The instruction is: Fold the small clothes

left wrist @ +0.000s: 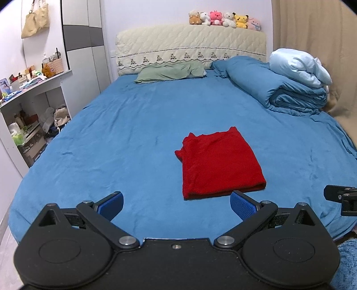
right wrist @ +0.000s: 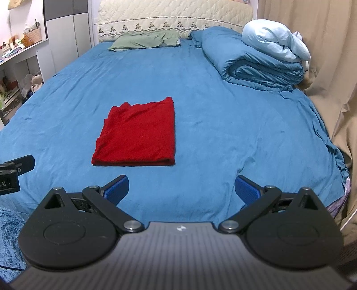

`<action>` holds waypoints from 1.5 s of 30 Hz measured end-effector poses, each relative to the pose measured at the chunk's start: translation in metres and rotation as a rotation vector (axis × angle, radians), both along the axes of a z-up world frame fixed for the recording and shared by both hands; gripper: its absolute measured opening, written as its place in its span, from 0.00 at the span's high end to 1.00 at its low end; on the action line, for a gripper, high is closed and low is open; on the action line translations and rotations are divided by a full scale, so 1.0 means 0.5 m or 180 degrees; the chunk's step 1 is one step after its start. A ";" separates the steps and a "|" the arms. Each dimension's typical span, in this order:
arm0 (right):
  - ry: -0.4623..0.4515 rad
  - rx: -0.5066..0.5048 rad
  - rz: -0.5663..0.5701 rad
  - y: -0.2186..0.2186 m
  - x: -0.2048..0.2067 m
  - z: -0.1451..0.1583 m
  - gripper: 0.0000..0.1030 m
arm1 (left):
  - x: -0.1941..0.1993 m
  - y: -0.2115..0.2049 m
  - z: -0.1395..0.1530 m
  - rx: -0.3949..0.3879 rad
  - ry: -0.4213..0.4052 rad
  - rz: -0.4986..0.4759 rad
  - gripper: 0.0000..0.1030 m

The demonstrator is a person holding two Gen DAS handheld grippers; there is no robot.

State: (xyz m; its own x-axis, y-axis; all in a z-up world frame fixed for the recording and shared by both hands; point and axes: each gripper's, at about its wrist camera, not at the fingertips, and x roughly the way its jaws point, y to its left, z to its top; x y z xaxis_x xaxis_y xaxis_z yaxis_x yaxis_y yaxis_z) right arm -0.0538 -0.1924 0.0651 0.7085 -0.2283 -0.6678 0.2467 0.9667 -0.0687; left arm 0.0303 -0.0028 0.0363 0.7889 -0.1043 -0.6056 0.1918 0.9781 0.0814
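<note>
Folding looks nearly done: one red cloth point(left wrist: 221, 162) lies in a neat block on the blue bed point(left wrist: 111, 133), at 12 o'clock from the left gripper point(left wrist: 176, 204). The right gripper point(right wrist: 181, 188) sees it at 11 o'clock. Both grippers are spread apart, holding nothing. If folding again, pinch both near corners together. Six plush toys point(left wrist: 224, 19), two grippers.

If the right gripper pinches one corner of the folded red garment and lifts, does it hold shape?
Probably not. The red garment looks like thin soft knit lying in loose layers, so it would likely droop and unfold. It seems light. On the fuzzy blue sheet, pushing would probably bunch it rather than slide it.
</note>
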 end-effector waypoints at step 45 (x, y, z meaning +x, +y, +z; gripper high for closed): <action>-0.0034 0.0060 0.0015 -0.007 -0.001 0.000 0.00 | -0.012 0.000 0.019 -0.0008 -0.0101 -0.0027 0.00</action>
State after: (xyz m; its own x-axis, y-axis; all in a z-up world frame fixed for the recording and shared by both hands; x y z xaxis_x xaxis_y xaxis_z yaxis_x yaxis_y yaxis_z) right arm -0.0545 -0.1957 0.0652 0.7166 -0.2122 -0.6645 0.2426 0.9690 -0.0478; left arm 0.0245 -0.0027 0.0458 0.8068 -0.1126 -0.5800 0.1975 0.9766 0.0851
